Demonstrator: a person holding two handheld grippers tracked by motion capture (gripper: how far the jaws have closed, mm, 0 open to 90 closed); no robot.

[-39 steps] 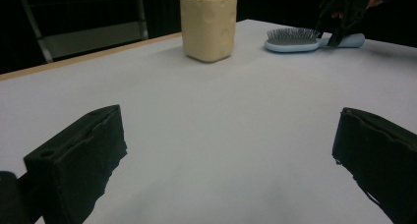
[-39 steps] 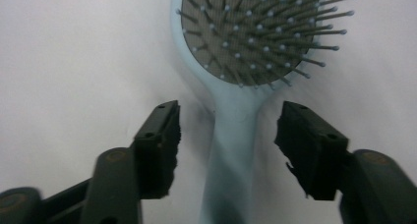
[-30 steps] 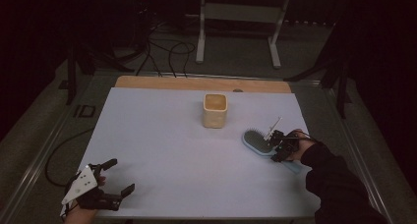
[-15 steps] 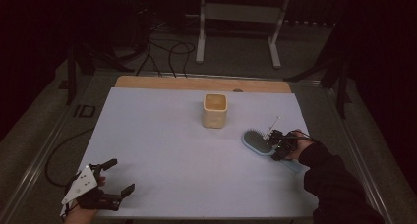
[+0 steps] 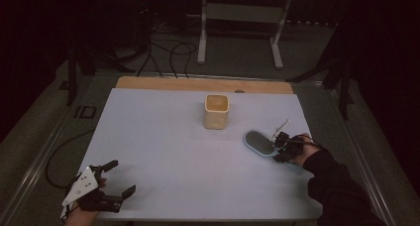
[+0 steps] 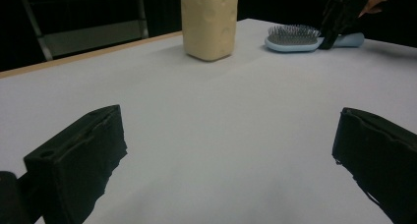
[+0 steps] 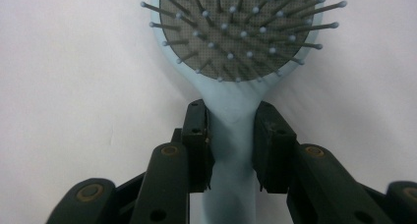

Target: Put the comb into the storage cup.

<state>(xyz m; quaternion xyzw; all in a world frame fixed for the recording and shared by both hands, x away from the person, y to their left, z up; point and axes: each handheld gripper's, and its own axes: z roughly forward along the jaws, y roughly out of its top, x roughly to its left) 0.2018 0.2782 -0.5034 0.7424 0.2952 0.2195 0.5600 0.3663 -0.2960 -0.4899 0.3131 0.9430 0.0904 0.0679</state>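
The right gripper (image 7: 231,140) has just closed, pinching the light-blue hairbrush (image 5: 261,142) near the white table's (image 5: 163,137) right edge, its handle end cut off, probably still lying flat. The left gripper (image 5: 115,179) rests spread wide at the near-left corner; broad bare room lies between, around the cream cup (image 5: 216,111).

A: Where does each camera sit?

B: The high view looks forward and down from above the near edge of the table (image 5: 163,137). The left gripper view sits low at the near left corner, looking across the surface. The right gripper view looks steeply down, very near the hairbrush (image 7: 236,42).

A: What do views share?

B: All three show the hairbrush; the high and left gripper views share the beige cup (image 6: 209,23).
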